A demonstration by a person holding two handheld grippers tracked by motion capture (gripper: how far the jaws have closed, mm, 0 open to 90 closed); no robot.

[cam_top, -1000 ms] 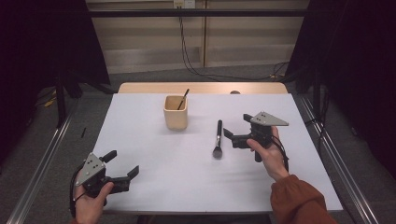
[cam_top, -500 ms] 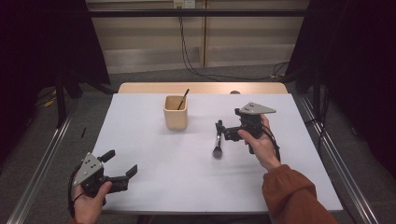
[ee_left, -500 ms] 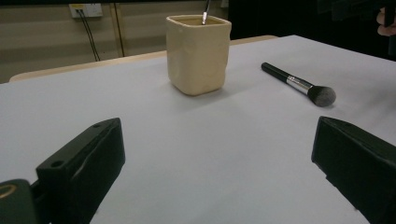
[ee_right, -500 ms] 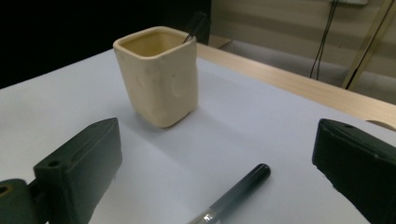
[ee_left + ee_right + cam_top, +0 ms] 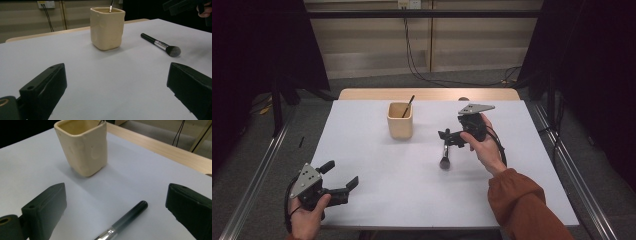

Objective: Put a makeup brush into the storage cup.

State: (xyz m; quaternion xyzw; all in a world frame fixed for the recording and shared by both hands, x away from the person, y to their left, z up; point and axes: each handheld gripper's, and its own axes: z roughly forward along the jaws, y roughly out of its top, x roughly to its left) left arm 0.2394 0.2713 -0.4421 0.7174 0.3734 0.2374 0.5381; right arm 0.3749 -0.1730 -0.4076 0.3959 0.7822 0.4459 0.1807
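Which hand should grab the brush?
The right. The right gripper hangs open over the brush, whose handle lies between its jaws in the right gripper view. The left gripper is open too, but far off near the table's front edge.

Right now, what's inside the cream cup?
A thin dark handle leans out of the cream cup at its far right corner. The cup wall hides its lower end and the bottom. The makeup brush lies outside, under the open right claw.

One cup [image 5: 400, 120], one makeup brush [image 5: 445, 153], two grippers.
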